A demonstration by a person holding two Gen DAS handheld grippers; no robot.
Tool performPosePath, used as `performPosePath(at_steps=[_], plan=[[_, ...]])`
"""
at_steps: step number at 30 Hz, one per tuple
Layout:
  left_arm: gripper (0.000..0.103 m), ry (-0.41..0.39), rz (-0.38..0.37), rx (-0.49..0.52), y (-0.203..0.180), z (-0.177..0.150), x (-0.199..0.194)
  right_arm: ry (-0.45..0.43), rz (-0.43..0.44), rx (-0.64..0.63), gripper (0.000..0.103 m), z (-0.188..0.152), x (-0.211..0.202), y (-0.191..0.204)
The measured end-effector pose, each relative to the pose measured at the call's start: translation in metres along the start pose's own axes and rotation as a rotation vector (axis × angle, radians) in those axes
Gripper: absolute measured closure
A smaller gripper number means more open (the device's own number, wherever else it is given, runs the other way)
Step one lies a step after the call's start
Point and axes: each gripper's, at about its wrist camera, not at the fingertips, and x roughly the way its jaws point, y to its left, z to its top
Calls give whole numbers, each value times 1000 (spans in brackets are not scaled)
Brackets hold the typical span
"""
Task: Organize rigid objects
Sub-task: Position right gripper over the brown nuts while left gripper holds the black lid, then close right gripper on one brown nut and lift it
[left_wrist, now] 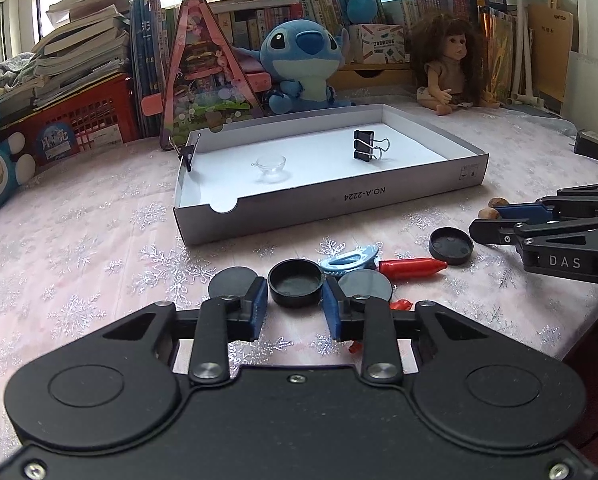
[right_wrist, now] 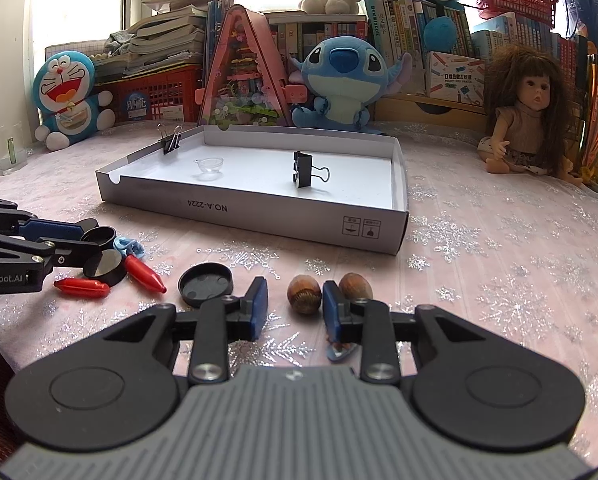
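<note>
The left claw point(left_wrist: 295, 300) has its blue pads point(left_wrist: 259, 300) pinched on either side of a black round cap point(left_wrist: 296, 282), open side up, low over the bench point(left_wrist: 99, 248) with its pink snowflake cloth. Tucked behind the left finger is a dark flat disc point(left_wrist: 231, 280), and behind the right finger a second grey disc point(left_wrist: 365, 285); a light blue plastic clip point(left_wrist: 349, 259) sits just beyond the cap, with a red bullet-shaped piece point(left_wrist: 411, 269) beside it and another black cap point(left_wrist: 451, 246) further right. Over on the other side, the right claw point(right_wrist: 295, 306) is spread, and a brown acorn point(right_wrist: 303, 294) stands between its pads with the right pad close against it and a clear gap on the left; whether it is touched cannot be told. A second acorn point(right_wrist: 355, 286) sits just outside the right finger, and a small blue scrap point(right_wrist: 339, 350) lies under that finger. Ahead of both claws lies the shallow grey cardboard tray point(right_wrist: 259, 216), marked NO.A-2224 on its near wall. Inside it stand a black binder clip point(right_wrist: 303, 170) and a clear little cup point(right_wrist: 210, 166); another binder clip point(right_wrist: 171, 142) grips the tray's left rim. Beyond, a blue plush point(right_wrist: 345, 80), a doll point(right_wrist: 527, 116) and stacked books point(right_wrist: 171, 40) line the back.
</note>
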Motion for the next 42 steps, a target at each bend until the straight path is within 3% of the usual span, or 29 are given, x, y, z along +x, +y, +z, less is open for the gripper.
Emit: performPosePath(at_steps=[8, 13, 21, 23, 24, 27, 28, 29, 30, 42], plan=[[73, -1, 3, -15, 0, 5, 12, 0, 0, -1, 61, 0, 0, 0], [62, -13, 29, -26, 2, 8, 17, -1, -1, 0, 58, 0, 0, 0], [63, -13, 27, -34, 3, 9, 24, -2, -2, -1, 52, 0, 0, -1], [66, -12, 21, -40, 3, 9, 25, -8, -23, -4, 50, 0, 1, 0], [73, -12, 18, -41, 4, 9, 24, -12, -36, -10, 48, -1, 2, 0], [73, -16, 29, -44, 4, 10, 23, -16, -46, 3, 48, -1, 2, -1], [73, -18, 32, -50, 5, 10, 22, -14, -40, 8, 51, -1, 2, -2], [73, -21, 32, -58, 6, 10, 21, -12, -37, 9, 70, -1, 2, -2], [73, -23, 32, -65, 7, 11, 19, -12, -40, 3, 80, -1, 2, -1], [73, -63, 34, -128, 16, 31, 6, -50, -24, 25, 80, 16, -5, -4]])
